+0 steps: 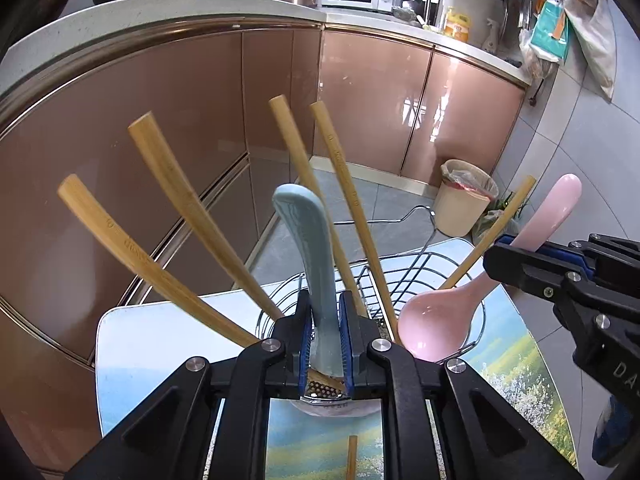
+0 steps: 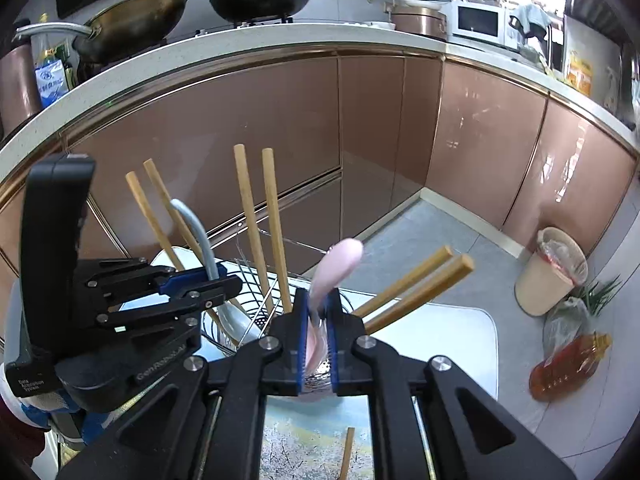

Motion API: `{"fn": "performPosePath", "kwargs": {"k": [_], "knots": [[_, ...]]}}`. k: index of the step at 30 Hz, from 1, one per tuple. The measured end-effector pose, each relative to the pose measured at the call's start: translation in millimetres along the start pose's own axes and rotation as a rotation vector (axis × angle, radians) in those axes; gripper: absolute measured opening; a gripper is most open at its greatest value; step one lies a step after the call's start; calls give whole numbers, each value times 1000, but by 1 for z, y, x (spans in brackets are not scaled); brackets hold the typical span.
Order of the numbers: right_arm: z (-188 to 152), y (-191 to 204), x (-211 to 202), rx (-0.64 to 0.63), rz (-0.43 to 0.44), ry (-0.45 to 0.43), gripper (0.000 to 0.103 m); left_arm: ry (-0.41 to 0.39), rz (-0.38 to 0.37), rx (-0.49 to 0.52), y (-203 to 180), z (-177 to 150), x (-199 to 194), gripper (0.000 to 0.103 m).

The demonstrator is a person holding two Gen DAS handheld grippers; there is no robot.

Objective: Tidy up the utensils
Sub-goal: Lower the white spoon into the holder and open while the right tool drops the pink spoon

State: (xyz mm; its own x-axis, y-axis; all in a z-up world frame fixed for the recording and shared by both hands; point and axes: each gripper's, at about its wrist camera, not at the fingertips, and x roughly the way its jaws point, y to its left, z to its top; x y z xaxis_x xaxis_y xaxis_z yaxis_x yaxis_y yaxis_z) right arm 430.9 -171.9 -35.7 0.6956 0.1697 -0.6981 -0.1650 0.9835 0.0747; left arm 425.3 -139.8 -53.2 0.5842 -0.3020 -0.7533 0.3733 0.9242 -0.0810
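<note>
My left gripper [image 1: 326, 344] is shut on the handle of a light blue spoon [image 1: 308, 248], which stands upright over a perforated metal utensil holder [image 1: 324, 391]. In the right wrist view the left gripper [image 2: 224, 285] grips this blue spoon [image 2: 192, 224] from the left. My right gripper [image 2: 318, 336] is shut on a pink spoon [image 2: 338, 264]; the left wrist view shows the right gripper [image 1: 505, 251] clamping the pink spoon [image 1: 440, 320] at its handle, bowl down in the holder. Several bamboo chopsticks [image 1: 188, 208] [image 2: 256, 224] fan out of the holder.
A wire dish rack [image 1: 404, 276] sits behind the holder on a table with a landscape print [image 1: 516, 364]. One loose chopstick [image 2: 347, 452] lies on the table near me. A lined bin [image 2: 550, 272] and an oil bottle [image 2: 568, 364] stand on the floor. Brown cabinets [image 1: 380, 112] are beyond.
</note>
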Motion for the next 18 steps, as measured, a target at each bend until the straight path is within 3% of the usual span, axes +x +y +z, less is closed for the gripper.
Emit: {"fn": "performPosePath", "kwargs": {"k": [7,18], "knots": [[-7,-9,-6,27,11,-16,9,-16,-38,-28,3,-5,-8,30],[-10,-7,-24,50,11,-32,9,-68,-61,-10,-4,-11,-40,38]]}}
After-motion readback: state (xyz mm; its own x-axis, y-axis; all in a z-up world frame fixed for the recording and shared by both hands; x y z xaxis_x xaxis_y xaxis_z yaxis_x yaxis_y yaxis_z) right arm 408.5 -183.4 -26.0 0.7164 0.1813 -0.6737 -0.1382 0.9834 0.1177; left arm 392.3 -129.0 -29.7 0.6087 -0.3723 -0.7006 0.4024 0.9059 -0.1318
